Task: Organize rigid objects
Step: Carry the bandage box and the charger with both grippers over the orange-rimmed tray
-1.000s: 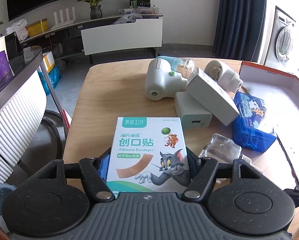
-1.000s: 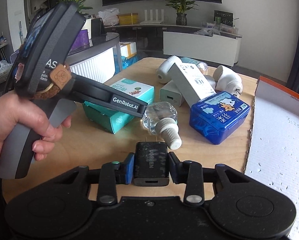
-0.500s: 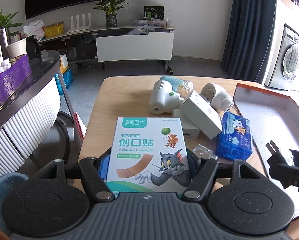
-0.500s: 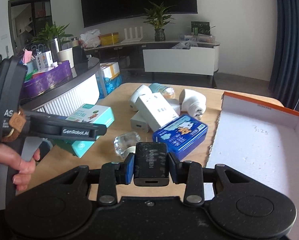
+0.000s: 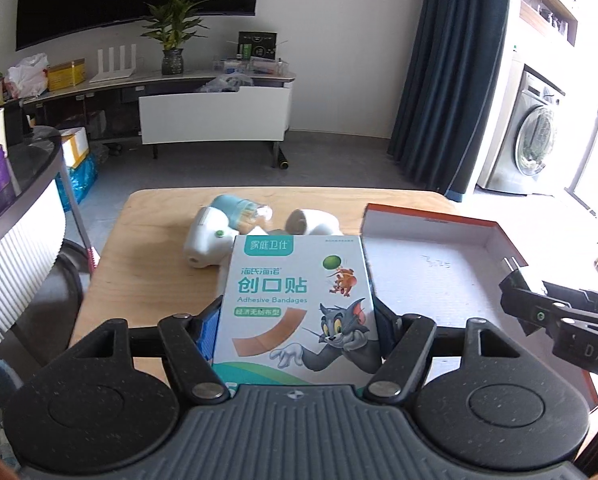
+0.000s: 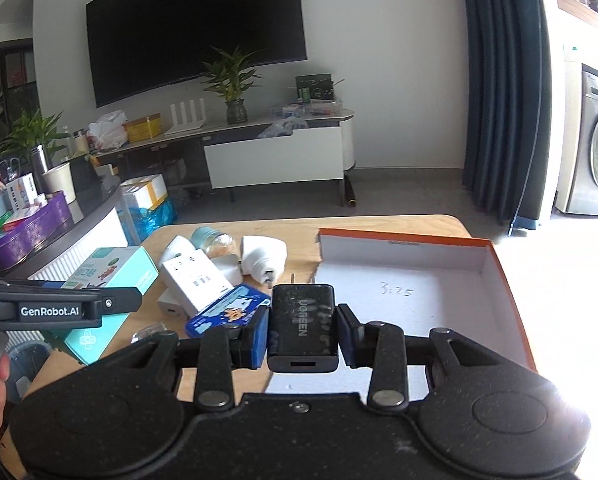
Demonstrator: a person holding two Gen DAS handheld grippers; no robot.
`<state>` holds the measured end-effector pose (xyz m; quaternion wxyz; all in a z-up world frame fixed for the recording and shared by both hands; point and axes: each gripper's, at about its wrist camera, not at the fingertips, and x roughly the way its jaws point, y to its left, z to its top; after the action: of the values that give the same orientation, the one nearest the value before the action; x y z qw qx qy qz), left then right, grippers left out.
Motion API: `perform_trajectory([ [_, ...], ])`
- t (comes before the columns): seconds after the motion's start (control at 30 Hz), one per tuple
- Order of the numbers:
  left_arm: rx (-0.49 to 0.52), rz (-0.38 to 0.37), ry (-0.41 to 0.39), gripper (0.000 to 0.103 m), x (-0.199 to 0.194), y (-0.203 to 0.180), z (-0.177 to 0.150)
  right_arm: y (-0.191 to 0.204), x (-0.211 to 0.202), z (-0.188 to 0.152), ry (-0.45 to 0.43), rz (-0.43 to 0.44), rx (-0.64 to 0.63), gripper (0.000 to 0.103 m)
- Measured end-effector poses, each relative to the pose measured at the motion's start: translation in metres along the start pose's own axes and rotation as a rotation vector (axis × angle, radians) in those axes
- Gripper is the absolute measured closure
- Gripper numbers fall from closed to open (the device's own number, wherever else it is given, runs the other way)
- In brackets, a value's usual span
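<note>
The left gripper (image 5: 299, 320) is clamping the bandage box (image 5: 297, 304) above the table (image 5: 155, 248); the right gripper (image 6: 302, 330) is squeezing a black charger (image 6: 302, 322) (prongs forward) over the orange-rimmed tray (image 6: 511, 276), beside the blue tin (image 6: 227, 312).

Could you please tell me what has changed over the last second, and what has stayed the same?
Both grippers rose and swung toward the orange-edged box. The left gripper carried the bandage box up off the table; the right gripper brought the black charger over the box's near edge. Neither grip changed, and nothing was released. The blue tin and white adapters stayed put.
</note>
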<state>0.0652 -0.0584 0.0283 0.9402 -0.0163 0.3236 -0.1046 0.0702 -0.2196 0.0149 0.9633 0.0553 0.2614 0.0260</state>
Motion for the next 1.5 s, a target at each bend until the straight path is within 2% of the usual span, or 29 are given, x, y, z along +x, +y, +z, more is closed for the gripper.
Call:
perform_trajectory([
  [0.23,0.049,-0.093,0.004,0.032,0.015,-0.040,0.012,-0.038,-0.007,0.010,-0.024,-0.074,0.066,0.059],
  [0.43,0.067,-0.132,0.024,0.032,0.034,-0.058,0.023,-0.057,-0.007,0.020,-0.042,-0.101,0.091,0.059],
  [0.7,0.087,-0.133,0.016,0.032,0.046,-0.069,0.032,-0.073,0.003,0.035,-0.066,-0.113,0.103,0.059],
  [1.03,0.081,-0.108,0.030,0.032,0.056,-0.073,0.037,-0.084,0.020,0.038,-0.054,-0.102,0.104,0.059],
  [1.5,0.087,-0.134,0.067,0.032,0.073,-0.080,0.037,-0.091,0.037,0.043,-0.035,-0.121,0.105,0.059],
])
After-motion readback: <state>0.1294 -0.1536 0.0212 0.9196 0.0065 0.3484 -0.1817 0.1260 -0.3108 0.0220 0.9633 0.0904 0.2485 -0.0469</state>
